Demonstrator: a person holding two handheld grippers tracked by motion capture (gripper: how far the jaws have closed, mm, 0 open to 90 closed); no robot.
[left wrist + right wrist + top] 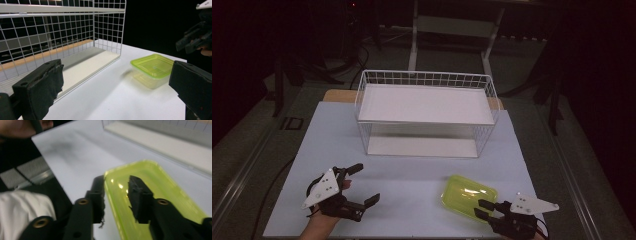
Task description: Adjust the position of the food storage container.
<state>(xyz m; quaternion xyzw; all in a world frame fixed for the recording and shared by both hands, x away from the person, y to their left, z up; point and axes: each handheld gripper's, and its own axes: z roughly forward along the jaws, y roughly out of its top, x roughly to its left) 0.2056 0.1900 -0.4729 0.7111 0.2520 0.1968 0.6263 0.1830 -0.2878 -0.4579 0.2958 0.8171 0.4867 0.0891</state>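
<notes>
A yellow-green lidded plastic container (467, 195) (152, 66) lies on the white table top at the front right. My right gripper (479, 209) (116, 182) hovers at its near corner, jaws narrowly open; the lid's rim (110, 195) sits in the gap and I see no pad pressing on it. From the left gripper view the right gripper (183, 45) hangs just beyond and above the container. My left gripper (366, 183) (116, 85) rests at the front left, jaws spread wide with nothing between them.
A white wire basket rack (427, 74) (107, 27) with an upper and a lower white shelf stands at the back middle of the table (412, 175). Its lower shelf (162, 145) lies just beyond the container. Dark floor and frame legs surround the table.
</notes>
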